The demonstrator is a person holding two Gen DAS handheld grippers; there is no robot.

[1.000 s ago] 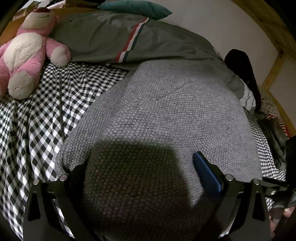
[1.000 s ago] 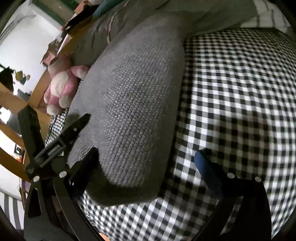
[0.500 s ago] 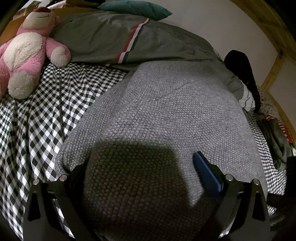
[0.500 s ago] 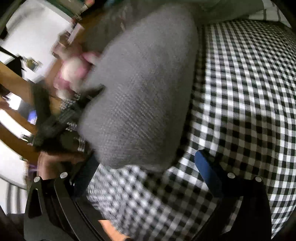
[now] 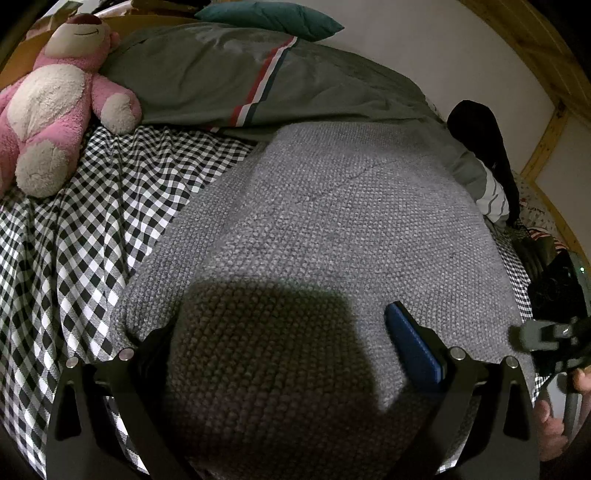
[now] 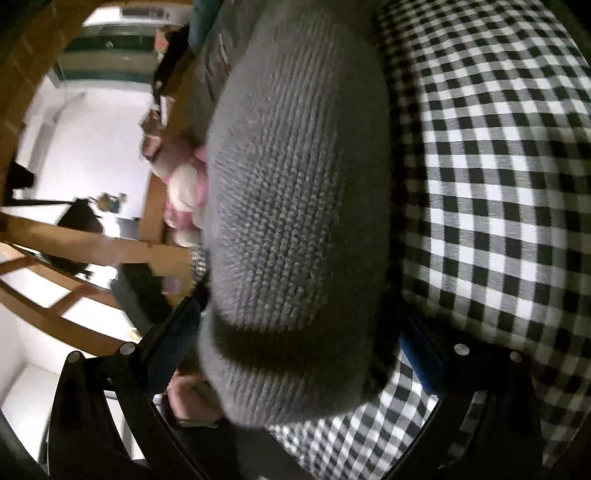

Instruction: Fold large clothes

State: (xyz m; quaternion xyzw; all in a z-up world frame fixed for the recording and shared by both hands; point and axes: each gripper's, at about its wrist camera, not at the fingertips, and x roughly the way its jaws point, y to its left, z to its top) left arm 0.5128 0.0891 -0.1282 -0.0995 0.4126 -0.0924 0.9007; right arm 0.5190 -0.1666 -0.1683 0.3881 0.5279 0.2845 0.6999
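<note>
While folded, sweater between left gripper jaws.

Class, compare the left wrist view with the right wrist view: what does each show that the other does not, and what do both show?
Only the left wrist view shows the teal pillow, the grey striped duvet, a dark garment by the wall, and the right tool at the frame's edge. Only the right wrist view shows the room beyond the bed, with a wooden frame and white wall. Both show the grey knitted garment, the checked sheet and the pink plush bear.
</note>
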